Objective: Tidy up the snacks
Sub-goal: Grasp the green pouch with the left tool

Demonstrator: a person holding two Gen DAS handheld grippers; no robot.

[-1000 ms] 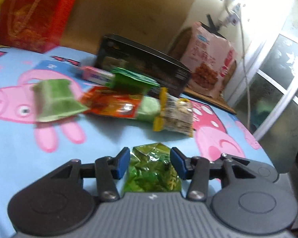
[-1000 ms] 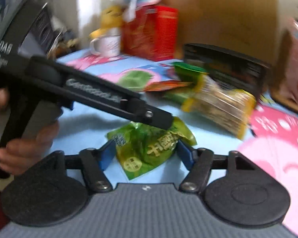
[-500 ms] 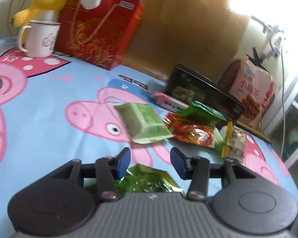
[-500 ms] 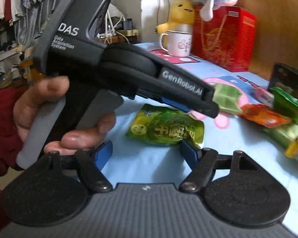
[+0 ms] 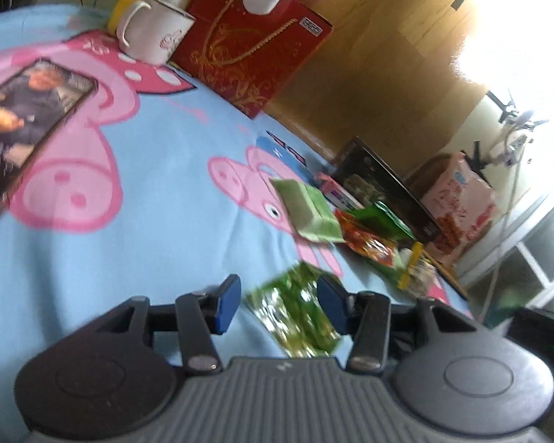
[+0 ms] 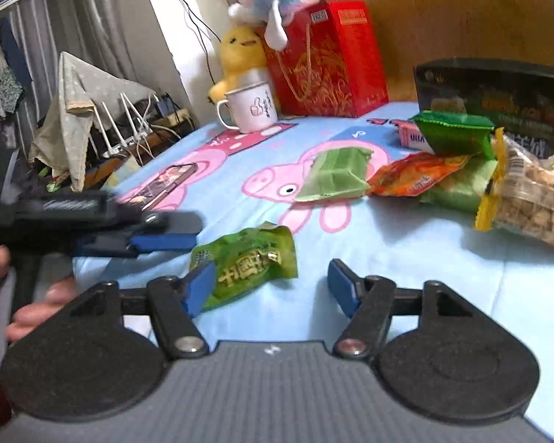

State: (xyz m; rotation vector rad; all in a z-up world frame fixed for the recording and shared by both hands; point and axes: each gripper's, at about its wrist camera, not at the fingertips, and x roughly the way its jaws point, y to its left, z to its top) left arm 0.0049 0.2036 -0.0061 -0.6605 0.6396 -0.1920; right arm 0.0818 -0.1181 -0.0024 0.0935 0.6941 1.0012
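A shiny green snack packet (image 6: 247,262) lies flat on the blue cartoon-pig cloth (image 6: 406,258). My right gripper (image 6: 271,280) hovers just in front of it. Its jaws are closing, its left pad is at the packet's near corner, and the right pad is well clear. In the left wrist view the same packet (image 5: 295,313) shows blurred between and beyond the blue pads of my left gripper (image 5: 280,304), untouched. From the right wrist view the left gripper (image 6: 188,229), held by a hand, has its tips just left of the packet. More snacks lie piled at the far right.
The pile holds a pale green packet (image 6: 332,179), an orange packet (image 6: 417,175), a dark green packet (image 6: 454,129) and a nut bag (image 6: 532,199) before a black box (image 6: 498,92). A phone (image 5: 29,110), white mug (image 6: 251,109) and red gift box (image 6: 325,62) stand farther back.
My left gripper has drawn back leftward off the green packet and rolled. The right gripper's jaws have narrowed, and its view has swung right, so the packet now sits by its left pad.
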